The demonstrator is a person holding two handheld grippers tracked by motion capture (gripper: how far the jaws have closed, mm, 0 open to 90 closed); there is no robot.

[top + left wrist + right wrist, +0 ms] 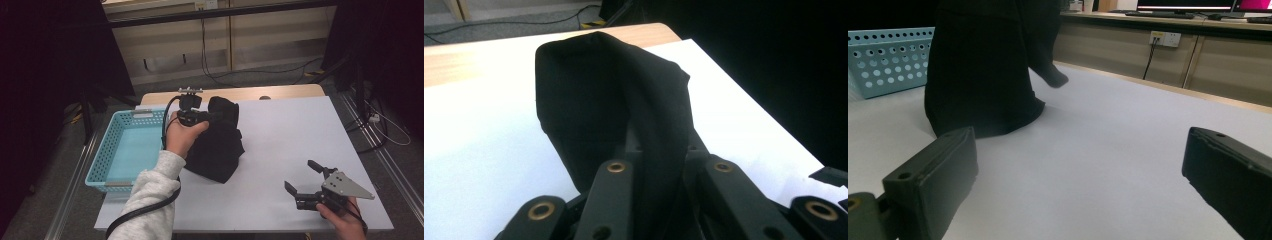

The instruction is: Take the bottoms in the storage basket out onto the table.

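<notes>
cloth [215, 150]: black, lifted at its top, lower part bunched on the table [280, 150] near its left-middle, just right of the basket
left gripper [212, 116]: jaws clamped on a fold of the cloth [624, 100], held above the table
right gripper [306, 176]: jaws wide apart, holding nothing, low over the table's near right corner, well apart from the cloth [983, 70]
basket [117, 150]: light blue, perforated, at the table's left edge
</notes>
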